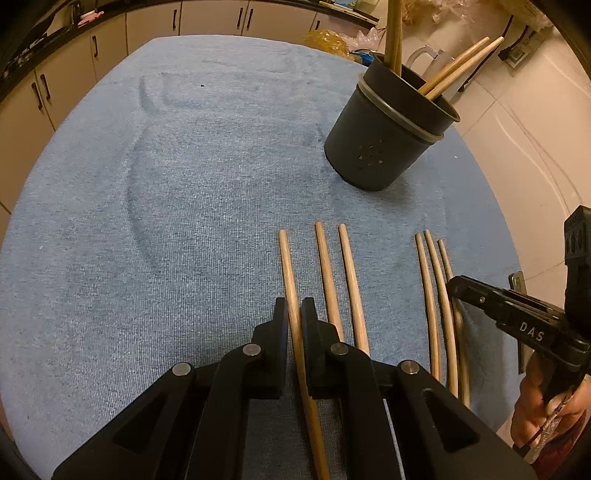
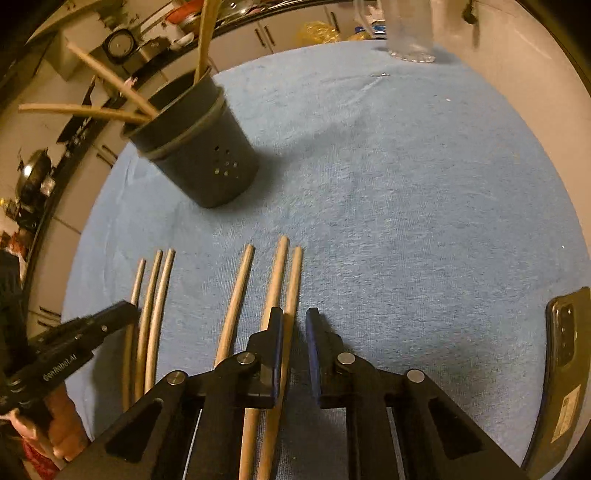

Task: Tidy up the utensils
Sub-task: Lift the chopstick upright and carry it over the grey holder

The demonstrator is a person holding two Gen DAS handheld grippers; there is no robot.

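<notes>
Six wooden chopsticks lie in two groups of three on a blue towel [image 1: 166, 221]. My left gripper [image 1: 294, 314] is shut on the leftmost chopstick [image 1: 286, 258], low on the towel. My right gripper [image 2: 294, 321] is open around the rightmost chopstick [image 2: 293, 280], its jaws a little apart. In the left wrist view, the right gripper [image 1: 456, 286] sits over the right group [image 1: 432, 273]. A dark holder [image 1: 388, 129] with several chopsticks stands beyond; it also shows in the right wrist view [image 2: 207, 155].
A phone [image 2: 565, 369] lies at the towel's right edge. A clear glass jug [image 2: 410, 33] stands at the far edge. Cabinets [image 1: 110, 48] and a cluttered counter run behind the table.
</notes>
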